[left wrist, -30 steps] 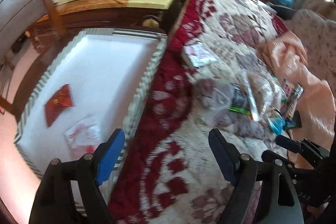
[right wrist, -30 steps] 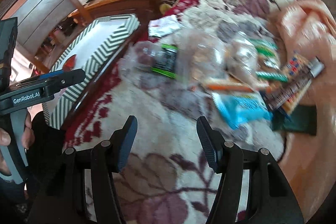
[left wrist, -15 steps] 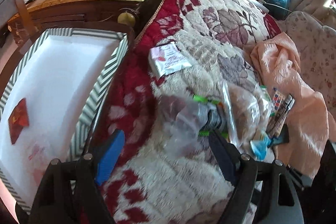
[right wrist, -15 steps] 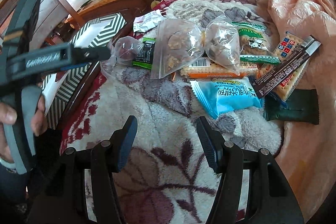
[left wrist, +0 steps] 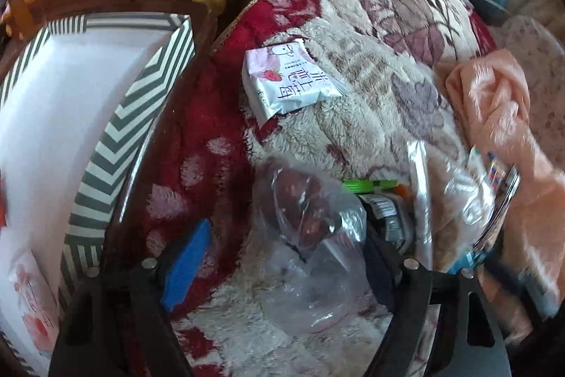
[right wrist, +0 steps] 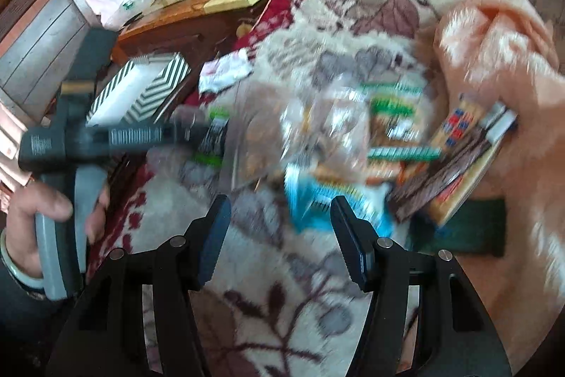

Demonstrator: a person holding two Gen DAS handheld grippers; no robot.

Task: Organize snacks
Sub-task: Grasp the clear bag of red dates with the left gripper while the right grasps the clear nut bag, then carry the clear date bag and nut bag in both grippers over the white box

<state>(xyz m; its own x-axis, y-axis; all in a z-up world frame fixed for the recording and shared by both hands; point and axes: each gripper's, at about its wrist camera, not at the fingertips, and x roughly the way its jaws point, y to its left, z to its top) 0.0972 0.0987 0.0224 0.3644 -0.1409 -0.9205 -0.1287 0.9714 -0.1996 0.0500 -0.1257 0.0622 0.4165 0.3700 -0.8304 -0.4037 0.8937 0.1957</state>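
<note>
Snack packets lie heaped on a floral blanket (left wrist: 388,23). My left gripper (left wrist: 282,271) hangs low over the heap's left end, jaws open around a clear bag of dark red snacks (left wrist: 307,228); the blue pad stands apart from it. A white strawberry packet (left wrist: 289,83) lies farther up. The striped box (left wrist: 134,115) sits to the left with a pink packet (left wrist: 31,299) inside. My right gripper (right wrist: 279,228) is open and empty above the blanket, just short of a blue packet (right wrist: 317,200). This view is blurred.
A peach cloth (right wrist: 494,59) bunches at the right of the heap, with a dark green packet (right wrist: 466,228) and a biscuit box (right wrist: 459,143) beside it. A wooden table (right wrist: 197,6) stands behind the box. A hand (right wrist: 46,207) grips the left tool's handle.
My left gripper has swung right from over the striped box onto the blanket and sunk down around the clear bag. The right view has shifted a little and gone blurry.
</note>
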